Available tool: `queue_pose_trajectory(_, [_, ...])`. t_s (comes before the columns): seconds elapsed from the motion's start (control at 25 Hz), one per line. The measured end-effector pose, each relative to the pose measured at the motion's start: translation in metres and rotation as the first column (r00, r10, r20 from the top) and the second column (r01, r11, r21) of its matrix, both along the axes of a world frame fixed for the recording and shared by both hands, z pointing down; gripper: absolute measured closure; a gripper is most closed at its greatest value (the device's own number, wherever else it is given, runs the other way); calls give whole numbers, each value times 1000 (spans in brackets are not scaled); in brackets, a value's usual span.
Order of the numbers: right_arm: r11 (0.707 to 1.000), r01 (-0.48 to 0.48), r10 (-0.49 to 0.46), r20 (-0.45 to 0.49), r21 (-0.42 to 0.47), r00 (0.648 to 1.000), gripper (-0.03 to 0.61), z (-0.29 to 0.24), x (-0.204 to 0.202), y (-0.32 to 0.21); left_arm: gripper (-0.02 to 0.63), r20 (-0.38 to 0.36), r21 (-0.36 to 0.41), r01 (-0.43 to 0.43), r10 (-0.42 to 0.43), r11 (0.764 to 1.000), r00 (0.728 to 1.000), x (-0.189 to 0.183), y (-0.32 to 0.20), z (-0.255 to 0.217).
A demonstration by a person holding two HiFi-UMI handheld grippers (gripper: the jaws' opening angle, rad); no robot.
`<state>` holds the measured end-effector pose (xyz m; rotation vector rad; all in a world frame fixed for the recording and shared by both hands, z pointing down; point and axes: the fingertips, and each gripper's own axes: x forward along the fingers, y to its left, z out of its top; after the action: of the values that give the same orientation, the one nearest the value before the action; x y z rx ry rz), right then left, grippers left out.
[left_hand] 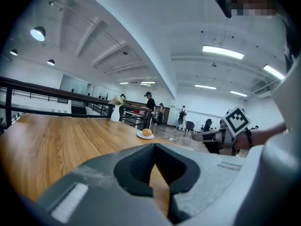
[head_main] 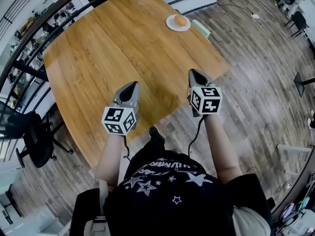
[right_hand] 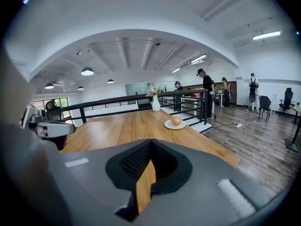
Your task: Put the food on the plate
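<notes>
Wooden table (head_main: 108, 48) fills the scene. Near its front edge the left gripper (head_main: 133, 85) hovers, jaws together and empty. At the far right corner the food (head_main: 180, 20) sits on the white plate (head_main: 171, 24). Nearer and just right, the right gripper (head_main: 193, 73) is likewise closed on nothing.

The grey right gripper (right_hand: 149, 144) is seen closed, empty. A round orange food item (right_hand: 176, 120) is pictured on a small white plate (right_hand: 167, 125).
</notes>
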<state>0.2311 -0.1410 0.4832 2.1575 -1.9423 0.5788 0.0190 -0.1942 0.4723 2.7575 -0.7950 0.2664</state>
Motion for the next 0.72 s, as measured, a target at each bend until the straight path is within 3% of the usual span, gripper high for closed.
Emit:
queue_pose_trajectory(0.24, [997, 27, -34, 96, 77, 995, 575, -12, -22, 42, 612, -5, 13, -25, 25, 1000, 1000, -4, 45, -6])
queue_pose_trajectory(0.72, [995, 66, -68, 25, 70, 997, 577, -38, -53, 126, 612, -31, 21, -27, 28, 999, 999, -23, 122, -26])
